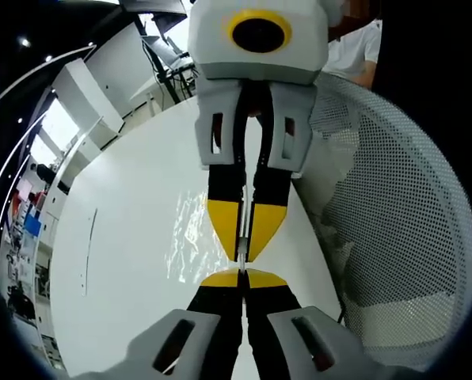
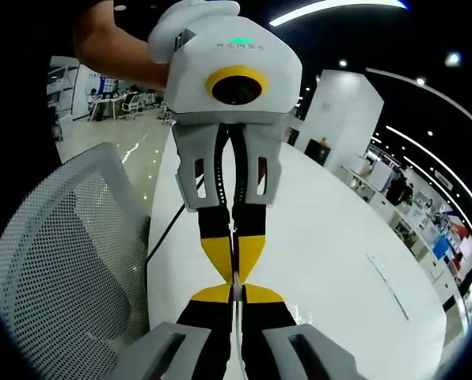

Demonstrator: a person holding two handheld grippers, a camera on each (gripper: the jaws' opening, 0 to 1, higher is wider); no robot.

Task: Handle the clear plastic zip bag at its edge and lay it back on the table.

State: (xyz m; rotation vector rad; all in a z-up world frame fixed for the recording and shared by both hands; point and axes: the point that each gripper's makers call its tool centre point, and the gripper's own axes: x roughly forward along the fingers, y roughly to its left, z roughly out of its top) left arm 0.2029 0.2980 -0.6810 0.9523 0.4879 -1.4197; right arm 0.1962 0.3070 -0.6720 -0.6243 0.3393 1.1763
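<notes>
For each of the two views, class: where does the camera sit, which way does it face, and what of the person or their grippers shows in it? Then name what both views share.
Left gripper view: rides the left gripper, facing the right gripper tip to tip over the white table; the clear plastic zip bag glints there.
Right gripper view: rides the right gripper, facing the left gripper; the person's forearm shows above.
Shared: both grippers, the table, the mesh chair.

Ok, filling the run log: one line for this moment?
left tongs: shut on zip bag edge | right tongs: shut on same edge | bag over table
</notes>
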